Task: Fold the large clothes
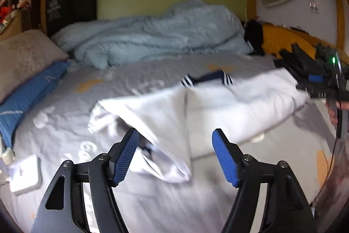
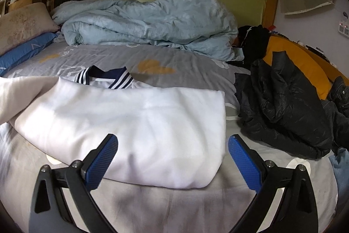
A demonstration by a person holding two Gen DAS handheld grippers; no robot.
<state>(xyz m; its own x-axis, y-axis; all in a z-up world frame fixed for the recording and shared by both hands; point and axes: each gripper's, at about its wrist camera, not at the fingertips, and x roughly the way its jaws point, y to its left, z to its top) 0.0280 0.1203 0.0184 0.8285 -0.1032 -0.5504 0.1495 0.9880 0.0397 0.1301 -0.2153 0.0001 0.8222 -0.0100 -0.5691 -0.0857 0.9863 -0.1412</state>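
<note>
A white garment [image 2: 135,123] with a navy, white-striped collar [image 2: 104,78] lies partly folded on the grey bed sheet [image 2: 152,206]. In the left wrist view the same white garment [image 1: 218,106] is blurred, with one flap [image 1: 165,123] hanging over toward the near side. My left gripper [image 1: 175,141] is open just above that flap, nothing pinched between its blue pads. My right gripper [image 2: 172,145] is open over the garment's near right corner, pads apart and not pressing the cloth. The right gripper [image 1: 314,80] also shows at the garment's right edge in the left wrist view, held by a hand.
A crumpled light blue duvet [image 2: 148,23] fills the back of the bed. A black padded jacket [image 2: 281,108] lies right of the garment, with an orange cushion [image 2: 296,58] behind. Pillows [image 2: 24,23] sit at the left. A white box [image 1: 26,174] lies near the left edge.
</note>
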